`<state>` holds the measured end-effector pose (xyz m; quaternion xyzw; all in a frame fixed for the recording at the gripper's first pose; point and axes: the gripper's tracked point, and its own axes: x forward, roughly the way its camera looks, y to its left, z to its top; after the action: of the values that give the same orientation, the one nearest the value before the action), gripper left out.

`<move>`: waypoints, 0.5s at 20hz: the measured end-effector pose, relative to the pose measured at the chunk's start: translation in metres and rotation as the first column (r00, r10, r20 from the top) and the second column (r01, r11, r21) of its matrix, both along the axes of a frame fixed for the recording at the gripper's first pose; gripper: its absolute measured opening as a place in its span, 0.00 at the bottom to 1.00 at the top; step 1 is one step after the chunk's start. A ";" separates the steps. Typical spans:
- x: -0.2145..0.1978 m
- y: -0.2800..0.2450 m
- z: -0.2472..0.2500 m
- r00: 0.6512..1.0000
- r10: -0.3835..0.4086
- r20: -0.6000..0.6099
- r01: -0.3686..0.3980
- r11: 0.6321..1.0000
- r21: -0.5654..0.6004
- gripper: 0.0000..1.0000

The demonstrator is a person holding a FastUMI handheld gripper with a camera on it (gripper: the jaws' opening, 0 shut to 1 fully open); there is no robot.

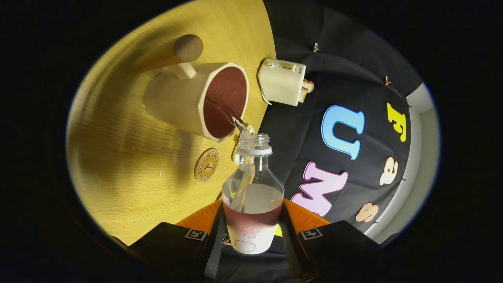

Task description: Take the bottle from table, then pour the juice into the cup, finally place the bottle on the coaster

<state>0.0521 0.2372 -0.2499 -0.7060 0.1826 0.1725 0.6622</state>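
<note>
My gripper (251, 237) is shut on a clear plastic bottle (252, 188) with no cap, one finger on each side of its labelled lower body. The bottle is tipped over so its open neck points at a cream cup (184, 100) with a wooden knob handle (188, 48). A thin stream of dark red juice (226, 114) runs from the neck into the cup, which holds red juice inside. Some juice is left in the bottle near my fingers. A round wooden coaster (206, 164) lies on the table (129, 165) beside the cup, between it and my fingers.
A cream toaster (281, 81) with a slice of toast sticking out stands at the table's edge just past the cup. Beyond the table edge hangs the black booth wall.
</note>
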 end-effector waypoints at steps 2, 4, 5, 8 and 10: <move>0.001 0.000 0.001 1.000 0.006 0.007 -0.006 1.000 -0.005 0.70; 0.002 0.000 0.003 1.000 0.011 0.009 -0.011 1.000 -0.011 0.70; 0.002 0.001 0.004 1.000 0.014 0.010 -0.014 1.000 -0.015 0.70; 0.002 0.004 0.006 0.999 0.036 0.017 -0.036 0.999 -0.034 0.70; 0.004 0.005 0.008 0.999 0.046 0.023 -0.045 0.998 -0.041 0.70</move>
<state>0.0560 0.2423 -0.2419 -0.7254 0.1621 0.1751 0.6457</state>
